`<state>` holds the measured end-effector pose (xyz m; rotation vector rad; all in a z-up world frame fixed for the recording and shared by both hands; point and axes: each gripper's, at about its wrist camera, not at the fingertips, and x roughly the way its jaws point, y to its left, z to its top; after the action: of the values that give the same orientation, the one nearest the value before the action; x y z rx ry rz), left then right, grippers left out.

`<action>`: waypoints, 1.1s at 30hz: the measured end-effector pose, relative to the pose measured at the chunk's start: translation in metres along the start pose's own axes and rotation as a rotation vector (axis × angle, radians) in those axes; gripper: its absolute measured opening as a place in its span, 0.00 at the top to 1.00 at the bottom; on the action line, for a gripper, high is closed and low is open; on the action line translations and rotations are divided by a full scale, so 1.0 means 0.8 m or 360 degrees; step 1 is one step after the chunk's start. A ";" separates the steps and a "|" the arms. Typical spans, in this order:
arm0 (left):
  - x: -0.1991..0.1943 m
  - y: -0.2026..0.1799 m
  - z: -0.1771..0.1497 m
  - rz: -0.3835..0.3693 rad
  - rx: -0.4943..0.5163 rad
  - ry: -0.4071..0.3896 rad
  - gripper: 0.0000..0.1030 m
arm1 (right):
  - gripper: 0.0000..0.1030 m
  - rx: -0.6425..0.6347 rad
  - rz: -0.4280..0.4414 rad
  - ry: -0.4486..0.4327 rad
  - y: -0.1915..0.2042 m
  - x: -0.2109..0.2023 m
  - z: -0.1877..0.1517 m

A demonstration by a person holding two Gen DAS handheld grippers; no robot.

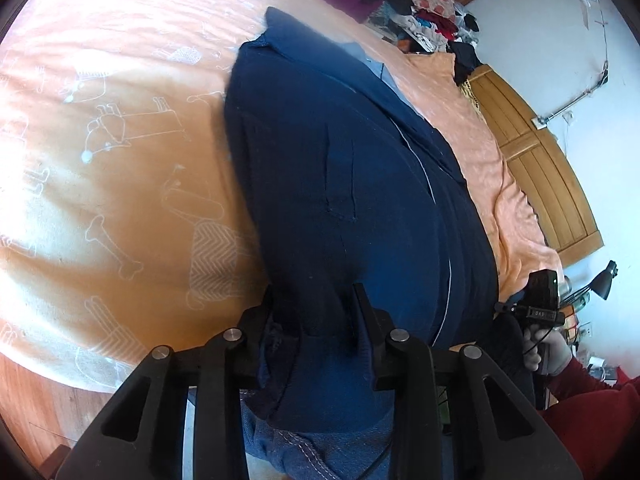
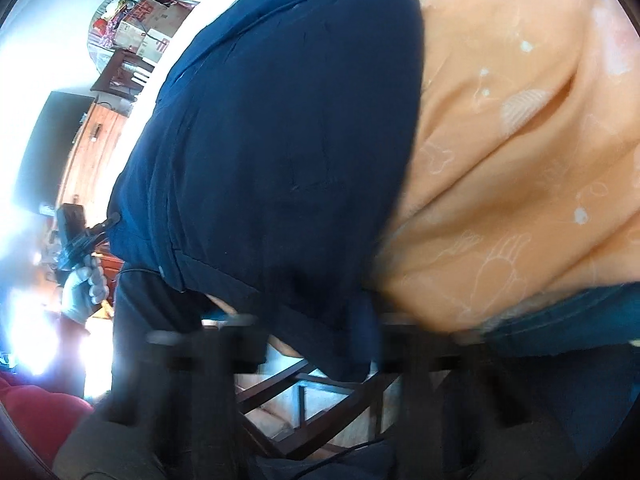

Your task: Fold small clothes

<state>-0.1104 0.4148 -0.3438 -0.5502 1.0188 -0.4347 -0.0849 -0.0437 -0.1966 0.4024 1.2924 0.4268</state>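
Navy garment (image 1: 340,184) draped over orange bedsheet (image 1: 120,140), pale piping, creased.

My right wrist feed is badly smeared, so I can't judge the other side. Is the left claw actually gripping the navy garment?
Observer: Yes. In the left wrist view the left claw is shut on the navy garment, with fabric bunched in its grip.
Operator: Is anything else waiting to be folded?
Observer: A pile of clothes lies at the far end of the orange bedspread, beyond the garment.
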 end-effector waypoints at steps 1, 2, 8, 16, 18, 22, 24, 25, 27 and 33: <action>-0.001 -0.005 -0.001 0.0005 0.0022 0.0002 0.80 | 0.96 0.0017 0.0080 -0.0056 0.002 -0.014 -0.001; -0.003 -0.010 -0.002 0.0005 0.0037 0.0004 0.83 | 0.97 0.0024 0.0130 -0.0097 0.001 -0.028 -0.002; -0.059 -0.031 0.022 -0.0274 -0.0088 -0.0311 0.83 | 0.99 0.0079 0.0465 -0.0411 0.022 -0.118 0.016; -0.118 -0.045 0.125 -0.0597 -0.0179 -0.0672 0.86 | 0.99 0.0135 0.0656 -0.0629 0.031 -0.162 0.106; -0.120 -0.044 0.173 -0.0597 -0.0180 -0.0748 0.89 | 1.00 0.0153 0.0686 -0.0667 0.024 -0.160 0.152; -0.100 -0.046 0.259 -0.0548 -0.0161 -0.0786 0.89 | 1.00 0.0141 0.0657 -0.0664 0.021 -0.138 0.246; -0.064 -0.054 0.309 -0.0472 -0.0105 -0.0707 0.89 | 1.00 0.0194 0.0646 -0.0658 0.008 -0.118 0.294; -0.049 -0.056 0.325 -0.0414 -0.0088 -0.0668 0.89 | 1.00 0.0252 0.0631 -0.0657 -0.004 -0.105 0.317; -0.008 -0.057 0.353 -0.0381 -0.0067 -0.0545 0.89 | 1.00 0.0359 0.0617 -0.0658 -0.033 -0.088 0.346; 0.032 -0.044 0.345 -0.0205 0.0002 -0.0357 0.89 | 0.99 0.0129 0.0359 -0.0475 -0.037 -0.039 0.382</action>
<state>0.1419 0.4346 -0.2256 -0.6507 0.7710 -0.4763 0.2076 -0.0999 -0.1167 0.6584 0.9794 0.4844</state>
